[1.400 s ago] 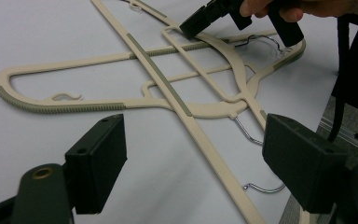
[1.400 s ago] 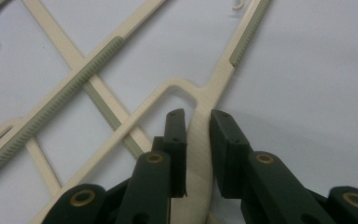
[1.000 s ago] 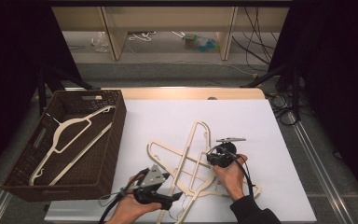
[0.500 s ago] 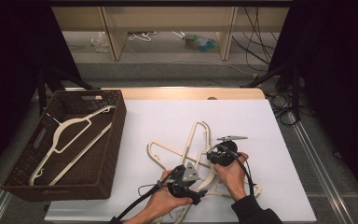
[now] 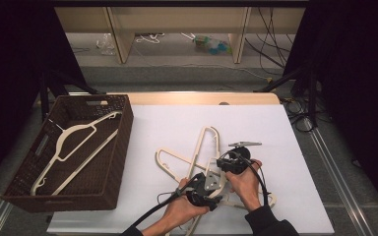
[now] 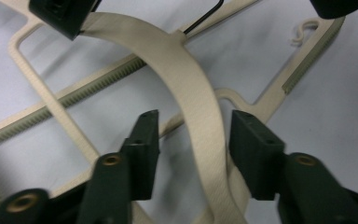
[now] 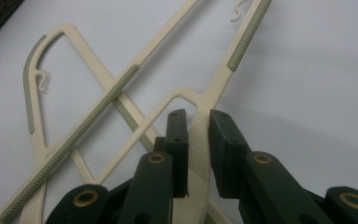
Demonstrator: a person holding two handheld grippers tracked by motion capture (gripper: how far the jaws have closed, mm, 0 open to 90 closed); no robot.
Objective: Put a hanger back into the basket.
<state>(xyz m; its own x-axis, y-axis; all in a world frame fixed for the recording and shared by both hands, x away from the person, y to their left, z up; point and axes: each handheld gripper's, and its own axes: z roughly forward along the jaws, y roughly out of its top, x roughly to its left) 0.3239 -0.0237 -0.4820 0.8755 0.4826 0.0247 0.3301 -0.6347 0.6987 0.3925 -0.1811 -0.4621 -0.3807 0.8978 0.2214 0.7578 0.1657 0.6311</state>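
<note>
High view shows a brown wicker basket [image 5: 120, 147] at the table's left side, with one cream hanger [image 5: 74, 150] lying slanted inside it. Near the front edge of the white table [image 5: 167, 123], a tangle of cream hangers [image 5: 204, 147] lies under both hands. The right gripper [image 7: 198, 140] pinches the neck of one hanger [image 7: 200, 105] between its pads. The left gripper [image 6: 193, 135] has just been closing; its jaws straddle the curved hook [image 6: 186, 88] of a hanger, one pad beside the strip, the other still apart.

Crossed hangers [image 5: 197, 162] crowd tongs; far table [image 5: 256, 123] open.
</note>
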